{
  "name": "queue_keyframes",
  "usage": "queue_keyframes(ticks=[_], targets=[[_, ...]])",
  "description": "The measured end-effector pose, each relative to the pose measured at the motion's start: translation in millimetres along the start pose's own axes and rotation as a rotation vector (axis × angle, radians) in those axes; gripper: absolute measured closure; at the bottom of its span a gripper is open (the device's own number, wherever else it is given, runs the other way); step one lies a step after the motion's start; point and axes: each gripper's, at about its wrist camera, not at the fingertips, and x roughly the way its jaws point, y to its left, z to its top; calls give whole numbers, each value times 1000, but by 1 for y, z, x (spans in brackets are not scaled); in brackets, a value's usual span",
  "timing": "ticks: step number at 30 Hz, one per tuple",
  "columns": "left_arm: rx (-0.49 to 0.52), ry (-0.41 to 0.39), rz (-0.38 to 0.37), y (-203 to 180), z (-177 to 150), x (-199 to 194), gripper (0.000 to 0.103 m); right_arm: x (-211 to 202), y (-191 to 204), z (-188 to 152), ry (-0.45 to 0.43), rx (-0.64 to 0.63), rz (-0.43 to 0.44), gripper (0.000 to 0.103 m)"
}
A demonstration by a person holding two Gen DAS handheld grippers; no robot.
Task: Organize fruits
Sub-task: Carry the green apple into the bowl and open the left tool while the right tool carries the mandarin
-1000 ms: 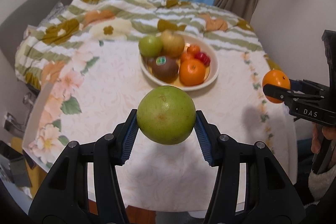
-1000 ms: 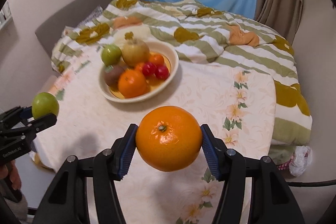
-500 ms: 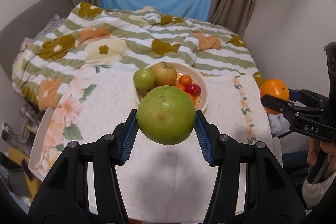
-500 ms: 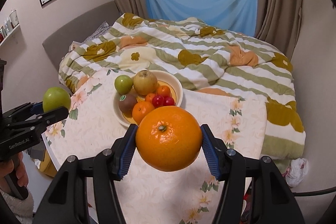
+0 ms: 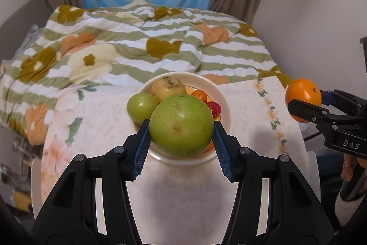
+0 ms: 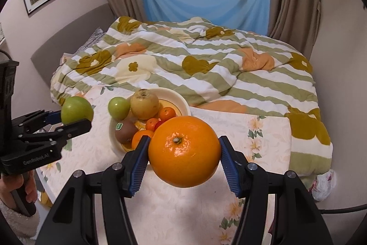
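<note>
My left gripper [image 5: 181, 130] is shut on a large green apple [image 5: 181, 125], held in the air in front of the cream fruit bowl [image 5: 223, 95]. My right gripper [image 6: 184, 150] is shut on a big orange [image 6: 184, 150], also aloft, just right of the bowl [image 6: 181, 102]. Each gripper shows in the other's view: the right one with the orange [image 5: 302, 95] at the right edge, the left one with the green apple [image 6: 76, 110] at the left. The bowl holds a smaller green apple [image 6: 118, 108], a yellow pear-like fruit [image 6: 144, 103], a kiwi [image 6: 125, 131], small oranges and red fruits.
The bowl sits on a table under a white floral cloth [image 6: 263, 137]. Behind the table is a bed with a green-striped flowered quilt [image 6: 206, 61]. A person's hands [image 6: 25, 187] hold the gripper handles. A crumpled bag [image 6: 323, 183] lies at the lower right.
Both grippers have drawn back from the table and risen slightly, each keeping its fruit. The bowl now sits farther away and more of the bed and window shows.
</note>
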Motion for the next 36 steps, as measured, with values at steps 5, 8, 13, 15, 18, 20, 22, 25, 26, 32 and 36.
queue_keyframes(ticks=[5, 8, 13, 15, 18, 20, 22, 25, 26, 32, 36], targets=[[55, 44, -38, 3, 11, 34, 43, 14, 0, 4, 13, 24, -40, 48], [87, 73, -48, 3, 12, 53, 43, 22, -1, 5, 25, 46, -48, 48], [139, 120, -43, 3, 11, 82, 43, 36, -3, 4, 40, 78, -75, 48], [153, 131, -42, 3, 11, 90, 43, 40, -4, 4, 41, 100, -79, 48], [170, 138, -44, 1, 13, 99, 43, 43, -6, 3, 42, 125, -84, 48], [186, 139, -35, 0, 14, 103, 43, 44, -6, 4, 41, 135, -88, 48], [198, 138, -30, -1, 16, 106, 43, 44, -7, 4, 40, 144, -94, 48], [207, 111, -31, -5, 20, 104, 9, 45, -9, 3, 39, 156, -104, 48], [206, 86, -16, -5, 21, 99, 2, 45, -10, 3, 39, 159, -105, 48], [183, 48, -34, -2, 28, 81, 0, 44, -11, 5, 37, 163, -104, 48], [132, 39, -29, 12, 28, 65, 0, 45, -11, 12, 30, 150, -92, 48]])
